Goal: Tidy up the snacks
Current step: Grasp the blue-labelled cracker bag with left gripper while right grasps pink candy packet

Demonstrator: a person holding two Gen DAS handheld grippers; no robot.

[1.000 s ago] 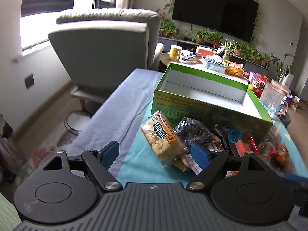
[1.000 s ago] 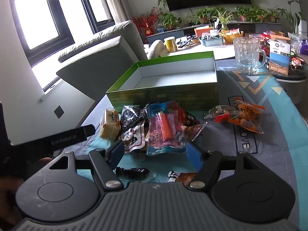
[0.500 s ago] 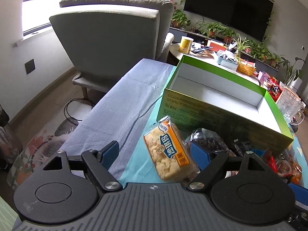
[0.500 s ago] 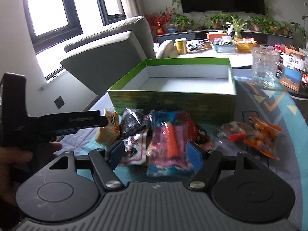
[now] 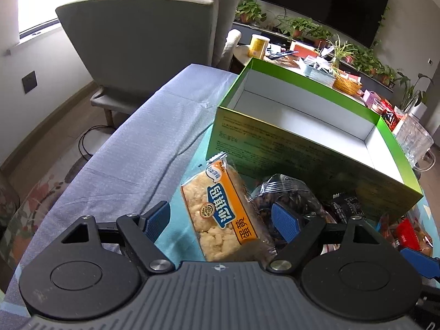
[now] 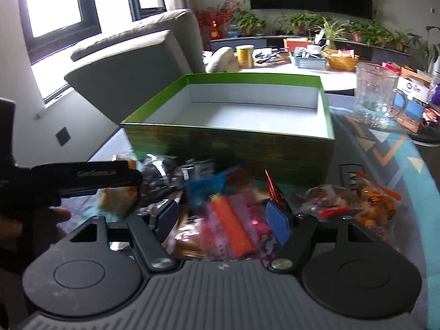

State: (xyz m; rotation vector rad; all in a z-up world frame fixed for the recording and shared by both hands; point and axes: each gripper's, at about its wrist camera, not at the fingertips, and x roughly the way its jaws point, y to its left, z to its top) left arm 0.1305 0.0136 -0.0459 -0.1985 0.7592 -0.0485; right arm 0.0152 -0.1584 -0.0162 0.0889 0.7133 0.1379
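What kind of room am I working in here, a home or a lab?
Most likely a home living room: a big wall-mounted TV above a row of potted plants, a grey armchair, and a cloth-covered table with snacks on it.

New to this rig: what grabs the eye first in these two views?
The big green box in the middle of the table, open and empty. In front of it lies a heap of snack packets: an orange-striped rice cake packet sits between the open jaws of the left gripper, a pink packet with an orange stick between those of the right gripper.
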